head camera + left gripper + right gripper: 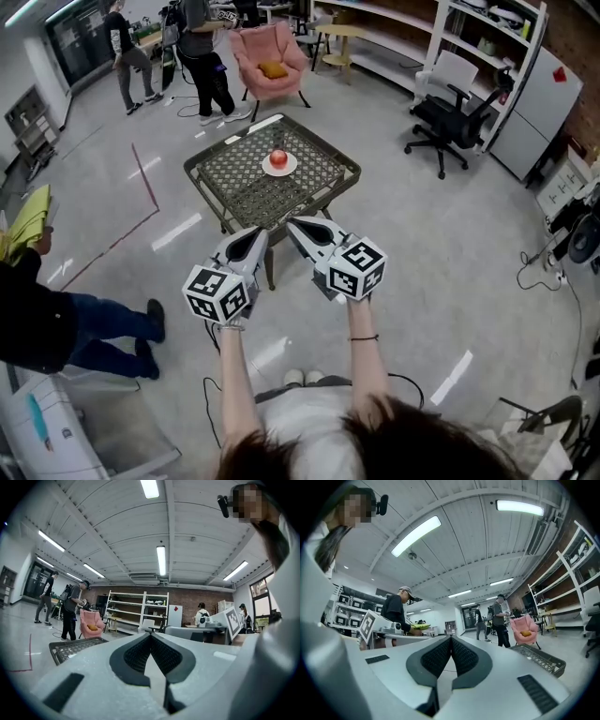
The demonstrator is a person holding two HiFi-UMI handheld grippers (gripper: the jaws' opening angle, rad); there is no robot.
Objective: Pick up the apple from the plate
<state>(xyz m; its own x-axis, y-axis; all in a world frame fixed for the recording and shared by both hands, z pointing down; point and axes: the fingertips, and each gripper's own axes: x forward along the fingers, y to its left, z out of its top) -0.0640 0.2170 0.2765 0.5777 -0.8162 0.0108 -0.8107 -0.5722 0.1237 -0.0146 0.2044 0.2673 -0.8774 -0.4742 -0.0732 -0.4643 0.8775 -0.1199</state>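
Both grippers are held out level in front of the person, well short of the low mesh table (234, 183). The left gripper (257, 234) has its jaws pressed together with nothing between them, and so does the right gripper (293, 224). Each gripper's own camera shows its dark pads meeting in a closed seam, left gripper (151, 635) and right gripper (450, 639) alike.

The red apple (278, 157) sits on a small white plate (292, 170) near the middle of the tabletop, untouched.

The main risk I see is a reach made with the jaws not yet parted. A closed tip would knock the round apple, which could roll off the shallow plate and across the mesh, perhaps over the table's edge. A low or hurried approach could also catch the plate's rim and tip or slide the plate. A pinch off the apple's centre might squirt it out sideways.

Counted: one apple, one plate, one table, two grippers. Beyond the table stand one pink armchair (270, 58) and one black office chair (450, 117).
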